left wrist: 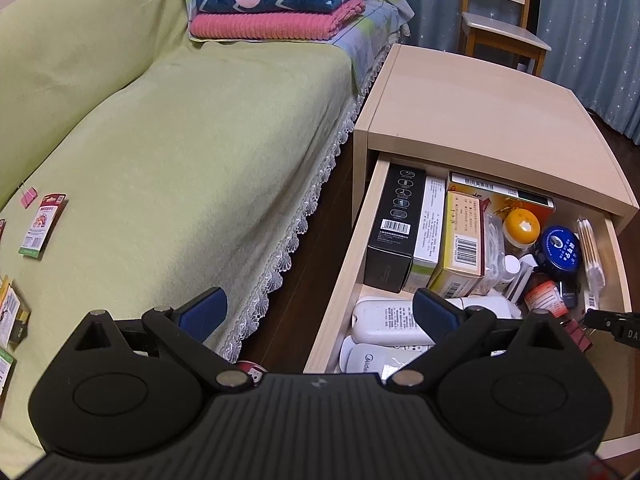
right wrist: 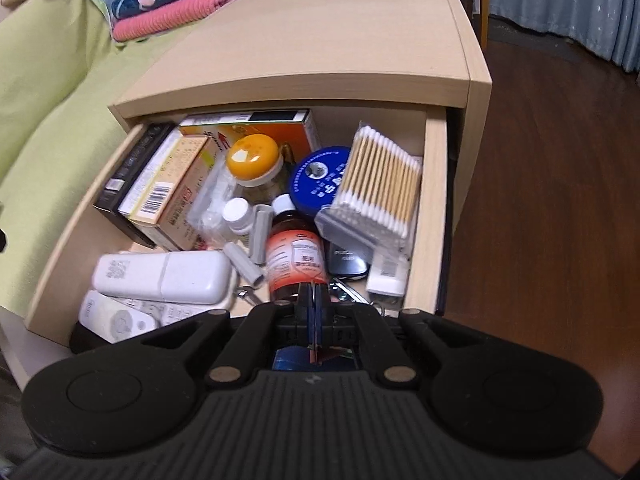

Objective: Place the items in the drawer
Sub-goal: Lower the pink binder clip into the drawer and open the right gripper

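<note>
The left gripper (left wrist: 320,312) stands wide open with nothing between its blue pads, hovering over the gap between the sofa and the near left corner of the open drawer (left wrist: 340,280). The right gripper (right wrist: 314,300) is closed, its fingers pressed together on something thin and reddish; what it is cannot be told from the wrist view. In the left view the right gripper's tip shows at the drawer's near right corner, just beside a dark red binder clip (left wrist: 578,334).

In the near part of the drawer lie white remote controls (right wrist: 164,276), with a brown medicine bottle (right wrist: 296,256) to their right. Further in stand a black box (left wrist: 396,228) and a yellow box (left wrist: 462,240) on the left, a yellow-lidded jar (right wrist: 252,158) in the middle, a blue round tin (right wrist: 320,184) and a pack of cotton swabs (right wrist: 378,184) against the right wall.

On the green sofa (left wrist: 180,140), left of the nightstand (left wrist: 480,112), lie a red and white card packet (left wrist: 42,226) and a pink clip (left wrist: 28,196), well apart from the drawer. Far back, folded blankets (left wrist: 276,4) sit on the sofa, and a wooden chair (left wrist: 504,32) stands behind the nightstand.
</note>
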`<state>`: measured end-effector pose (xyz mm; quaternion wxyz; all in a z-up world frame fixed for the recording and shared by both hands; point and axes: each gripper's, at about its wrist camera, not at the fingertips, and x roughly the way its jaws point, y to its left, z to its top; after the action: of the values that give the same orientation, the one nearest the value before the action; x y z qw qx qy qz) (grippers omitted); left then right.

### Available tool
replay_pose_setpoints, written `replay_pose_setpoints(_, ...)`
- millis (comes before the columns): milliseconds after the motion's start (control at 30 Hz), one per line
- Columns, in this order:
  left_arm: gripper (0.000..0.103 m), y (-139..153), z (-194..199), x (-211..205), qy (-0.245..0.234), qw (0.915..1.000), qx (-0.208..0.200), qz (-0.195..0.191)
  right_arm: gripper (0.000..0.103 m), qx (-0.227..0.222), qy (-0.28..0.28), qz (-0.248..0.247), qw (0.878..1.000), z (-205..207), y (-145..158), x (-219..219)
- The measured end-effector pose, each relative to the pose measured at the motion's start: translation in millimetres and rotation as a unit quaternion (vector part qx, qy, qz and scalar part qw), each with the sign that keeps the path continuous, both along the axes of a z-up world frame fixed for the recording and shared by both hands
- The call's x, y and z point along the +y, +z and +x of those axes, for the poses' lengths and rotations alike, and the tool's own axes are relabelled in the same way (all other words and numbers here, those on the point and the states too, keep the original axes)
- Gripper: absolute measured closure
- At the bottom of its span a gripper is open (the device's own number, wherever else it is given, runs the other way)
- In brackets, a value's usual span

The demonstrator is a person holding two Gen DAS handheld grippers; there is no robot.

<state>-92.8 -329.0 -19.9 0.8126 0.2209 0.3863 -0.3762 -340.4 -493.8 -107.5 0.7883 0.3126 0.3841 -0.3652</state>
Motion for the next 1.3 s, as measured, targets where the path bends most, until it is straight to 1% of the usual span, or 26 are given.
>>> replay_pose_setpoints(167,0.003,-1.5,-0.7,0.5,-0.003,1.0000,0.000,0.000,0.102,0.010,0.000,-0.002,1.000,-0.5,0.0,-4.7)
replay_pose_setpoints(300,0.003,-1.2,-0.2,0.9,-0.003,1.0000,0.001,-0.001,0.099,0.013,-0.002,-0.005,1.000,-3.0,4.8,-8.1)
replay_pose_setpoints(367,0.003,-1.0,0.4,1.5,-0.002,1.0000,0.002,-0.001,0.099,0.015,0.008,-0.004,1.000,-3.8,8.1,-8.8)
replay_pose_setpoints(400,0.003,-1.0,0.6,1.9,-0.001,1.0000,0.002,-0.002,0.099,0.020,0.024,-0.001,1.000,-2.5,9.2,-8.1)
replay_pose_setpoints(467,0.003,-1.3,0.9,2.7,-0.001,1.0000,0.004,-0.002,0.100,0.034,0.069,0.011,0.997,3.3,8.9,-5.0)
replay_pose_setpoints(533,0.003,-1.9,1.1,3.1,0.000,1.0000,0.004,-0.003,0.101,0.052,0.108,0.034,0.992,10.0,3.9,-3.3)
replay_pose_setpoints(567,0.003,-2.1,1.3,3.4,0.000,1.0000,0.005,-0.003,0.101,0.066,0.113,0.041,0.991,12.6,-0.4,-3.7)
replay_pose_setpoints(667,0.003,-1.7,1.3,4.7,0.002,1.0000,0.004,-0.003,0.101,0.102,0.105,0.057,0.988,17.8,-11.8,-8.4)
replay_pose_setpoints(700,0.003,-1.4,1.7,5.5,0.003,1.0000,0.004,-0.003,0.102,0.108,0.105,0.062,0.987,19.3,-13.3,-9.5)
replay_pose_setpoints(800,0.003,-2.4,3.8,6.0,0.007,0.9999,0.006,-0.003,0.102,0.119,0.103,0.073,0.985,24.7,-18.2,-9.3)
replay_pose_setpoints(967,0.003,-3.6,3.0,5.7,0.005,1.0000,0.008,-0.003,0.102,0.141,0.105,0.069,0.982,36.0,-23.3,-7.8)
replay_pose_setpoints(1033,0.003,-3.7,2.4,5.8,0.004,0.9999,0.009,-0.004,0.102,0.147,0.112,0.069,0.980,40.8,-24.1,-7.1)
replay_pose_setpoints(1133,0.003,-4.0,2.2,6.8,0.003,0.9999,0.010,-0.004,0.102,0.160,0.136,0.062,0.976,46.9,-25.6,-0.3)
replay_pose_setpoints(1233,0.003,-4.9,3.3,7.9,0.003,0.9999,0.013,-0.004,0.102,0.180,0.152,0.056,0.970,52.0,-29.4,3.9)
replay_pose_setpoints(1300,0.003,-5.5,4.0,8.3,0.003,0.9999,0.013,-0.004,0.102,0.201,0.161,0.048,0.965,55.8,-32.7,4.5)
